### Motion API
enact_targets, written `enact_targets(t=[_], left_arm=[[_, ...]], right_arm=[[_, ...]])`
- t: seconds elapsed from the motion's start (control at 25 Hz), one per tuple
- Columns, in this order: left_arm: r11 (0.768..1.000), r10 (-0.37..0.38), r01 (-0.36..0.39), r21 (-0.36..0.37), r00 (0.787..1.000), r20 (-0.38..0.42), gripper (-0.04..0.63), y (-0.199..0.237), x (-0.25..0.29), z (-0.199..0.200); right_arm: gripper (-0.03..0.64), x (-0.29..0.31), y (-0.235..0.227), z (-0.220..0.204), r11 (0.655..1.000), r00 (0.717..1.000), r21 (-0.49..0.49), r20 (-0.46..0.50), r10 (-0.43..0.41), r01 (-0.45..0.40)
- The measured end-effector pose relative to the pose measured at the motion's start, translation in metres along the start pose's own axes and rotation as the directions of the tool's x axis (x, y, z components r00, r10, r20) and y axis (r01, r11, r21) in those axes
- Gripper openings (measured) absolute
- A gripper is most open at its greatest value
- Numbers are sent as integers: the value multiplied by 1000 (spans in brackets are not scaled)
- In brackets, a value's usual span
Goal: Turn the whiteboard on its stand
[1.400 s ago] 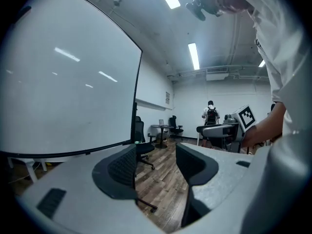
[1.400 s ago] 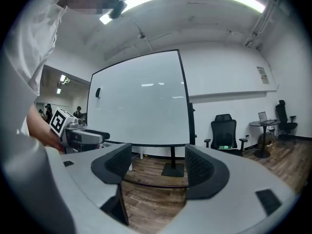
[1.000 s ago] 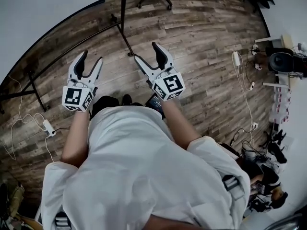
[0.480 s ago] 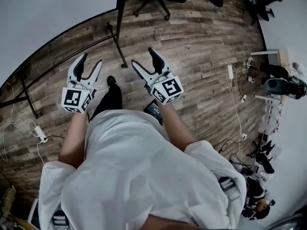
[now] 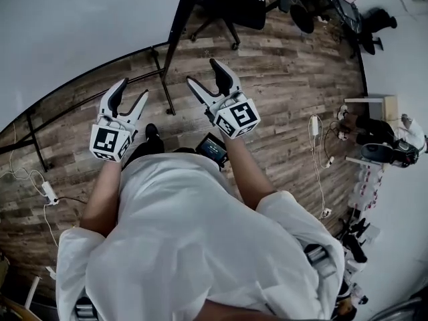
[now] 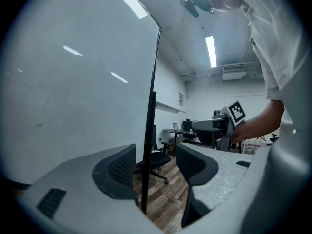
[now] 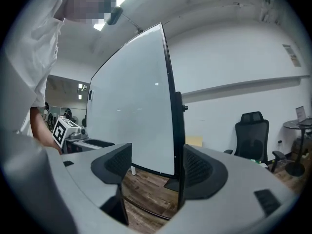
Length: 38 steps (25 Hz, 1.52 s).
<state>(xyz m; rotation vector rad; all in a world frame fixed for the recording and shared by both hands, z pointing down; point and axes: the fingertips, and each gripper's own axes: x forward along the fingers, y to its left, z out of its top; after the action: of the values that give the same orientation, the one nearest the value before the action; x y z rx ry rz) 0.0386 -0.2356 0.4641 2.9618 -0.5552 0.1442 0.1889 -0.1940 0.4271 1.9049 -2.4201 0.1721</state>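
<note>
Head view: black-framed white whiteboard [image 5: 100, 19] just ahead, its upright edge [image 5: 180, 12] between my left gripper [image 5: 132, 89] and right gripper [image 5: 202, 72]; both grippers apart, holding nothing.

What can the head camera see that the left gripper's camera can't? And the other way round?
Only the head view shows the left gripper from outside with its marker cube, a small dark device with a lit screen at the person's waist, and a white cable on the floor. Only the left gripper view shows the ceiling lights and the ribbed insides of its own open jaws. Both show the whiteboard with its black edge, the wooden floor, a black office chair and the right gripper.
</note>
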Motion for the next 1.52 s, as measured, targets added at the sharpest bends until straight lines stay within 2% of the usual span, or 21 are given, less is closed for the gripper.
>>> enact_targets(t=[0.36, 0.44, 0.52, 0.68, 0.88, 1.08, 1.2, 1.32, 1.4, 1.52], left_arm=[[992, 129, -128, -12, 992, 12, 238, 4, 14, 9], [982, 190, -190, -14, 982, 17, 238, 4, 16, 12], [963, 270, -270, -28, 962, 29, 236, 6, 16, 17], [921, 388, -385, -55, 920, 57, 236, 7, 18, 32], [883, 469, -466, -54, 881, 64, 238, -4, 26, 39], [823, 567, -561, -91, 821, 71, 238, -9, 7, 36], [797, 603, -596, -93, 794, 78, 238, -11, -5, 35], [774, 633, -626, -96, 770, 80, 236, -13, -18, 35], [758, 651, -644, -103, 755, 77, 238, -15, -26, 33], [740, 672, -663, -118, 738, 66, 236, -12, -35, 26]], right_arm=[[328, 37, -39, 26, 987, 987, -33, 31, 156, -155], [328, 46, -49, 28, 978, 977, -34, 33, 209, -208], [328, 58, -56, 32, 960, 960, -35, 30, 278, -276], [328, 86, -70, 33, 905, 905, -11, 6, 426, -426], [328, 123, -89, 39, 825, 826, -23, -17, 564, -564], [328, 135, -75, 42, 736, 738, -52, -36, 674, -675], [334, 145, -65, 42, 686, 689, -59, -43, 724, -725], [329, 156, -58, 45, 660, 662, -49, -40, 748, -749], [285, 159, -54, 44, 644, 647, -58, -49, 761, -763], [260, 161, -47, 44, 621, 624, -64, -55, 780, -781]])
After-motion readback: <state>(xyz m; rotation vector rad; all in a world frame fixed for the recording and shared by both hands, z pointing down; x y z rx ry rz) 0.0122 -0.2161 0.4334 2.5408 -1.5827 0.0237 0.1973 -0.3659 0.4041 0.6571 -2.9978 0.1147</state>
